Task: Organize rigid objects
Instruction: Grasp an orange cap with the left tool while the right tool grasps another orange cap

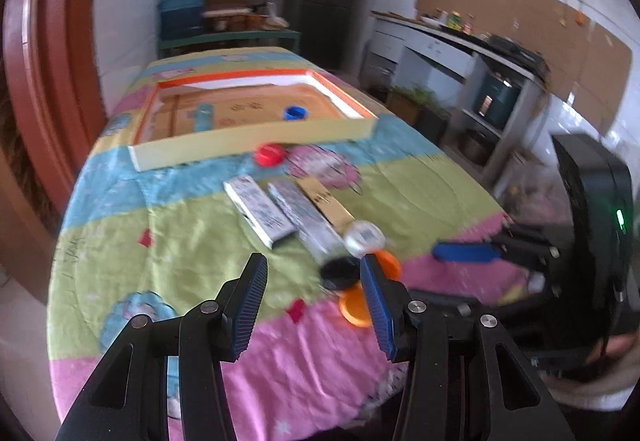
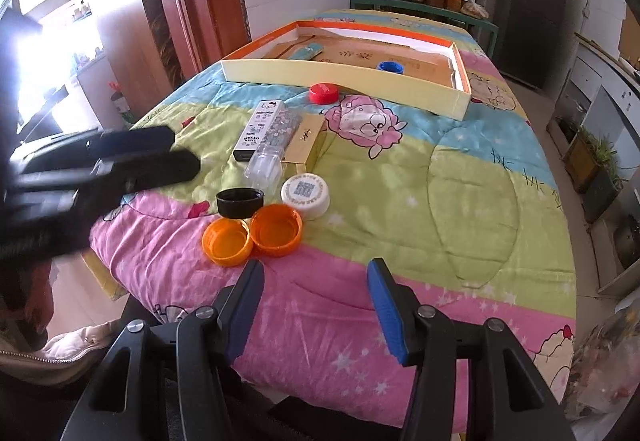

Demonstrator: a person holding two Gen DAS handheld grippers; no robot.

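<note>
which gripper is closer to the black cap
Left. In the right wrist view the left gripper hovers just beside the black cap; the right gripper hangs back past the orange caps.

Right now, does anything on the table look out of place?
Yes: the red cap sits on the cloth just outside the tray's front wall, while the blue cap is already inside. Nothing looks spilled or broken.

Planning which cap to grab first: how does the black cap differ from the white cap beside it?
The black cap lies open side up, showing a hollow inside; the white cap lies closed top up, with a printed code square on it. The black cap touches an orange cap; the white cap sits by the gold box. Both are round caps lying outside the tray.
</note>
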